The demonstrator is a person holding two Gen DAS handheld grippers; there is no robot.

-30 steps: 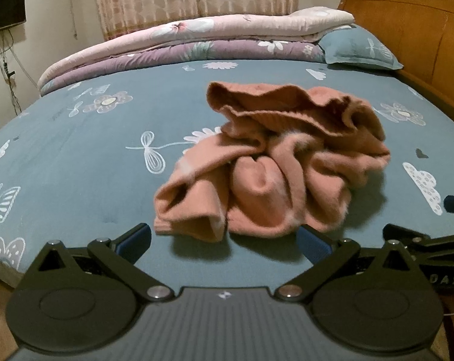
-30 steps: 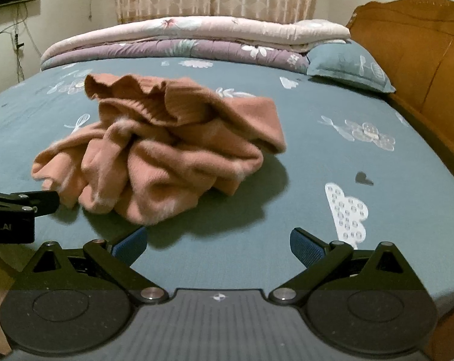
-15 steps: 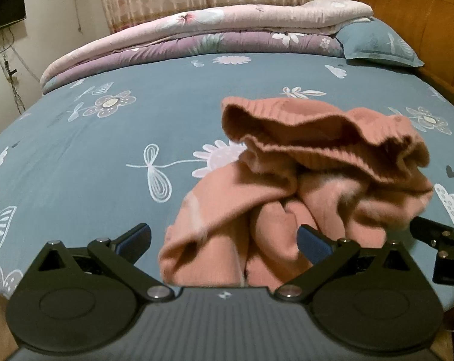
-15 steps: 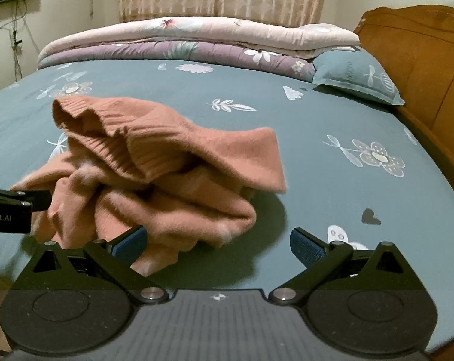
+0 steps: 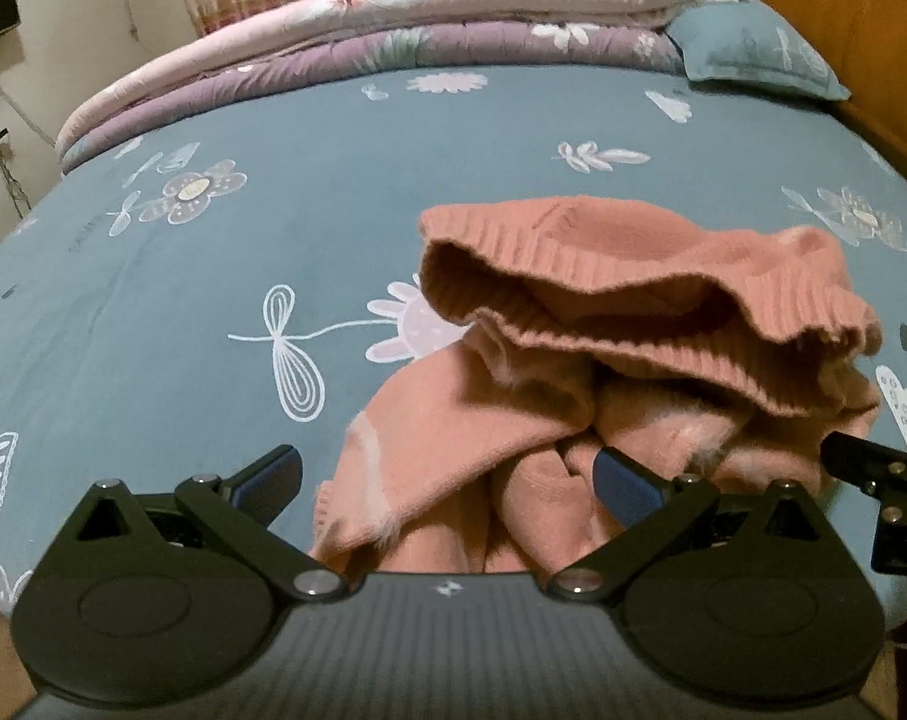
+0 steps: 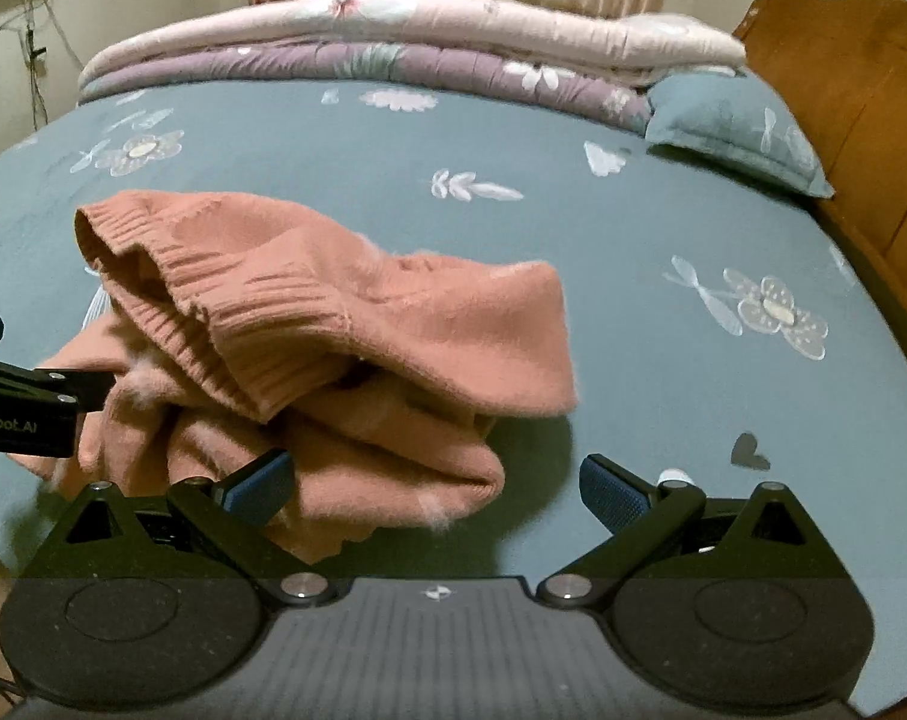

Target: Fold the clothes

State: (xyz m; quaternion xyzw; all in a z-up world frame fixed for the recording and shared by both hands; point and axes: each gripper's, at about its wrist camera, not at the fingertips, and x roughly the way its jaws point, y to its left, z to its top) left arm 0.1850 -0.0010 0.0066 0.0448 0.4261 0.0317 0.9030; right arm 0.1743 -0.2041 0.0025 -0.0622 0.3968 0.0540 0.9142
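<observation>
A crumpled salmon-pink knit sweater [image 5: 633, 324] lies in a heap on the blue flowered bed sheet [image 5: 273, 210], its ribbed hem gaping toward the cameras. My left gripper [image 5: 447, 480] is open at the heap's near left edge, and folds of the sweater reach between its blue-padded fingers. In the right wrist view the same sweater [image 6: 345, 324] fills the left half. My right gripper [image 6: 435, 486] is open over the heap's near right end, its left pad against the fabric. Each gripper's black body shows at the edge of the other's view.
Folded pink and purple quilts [image 6: 393, 42] are stacked along the far side of the bed. A blue pillow [image 6: 735, 126] lies by the wooden headboard [image 6: 861, 108] on the right. A wall with cables [image 6: 33, 60] stands at the left.
Both grippers have moved forward to the sweater, which now looms larger and reaches between the fingers. Both have stayed open. The heap itself has not shifted.
</observation>
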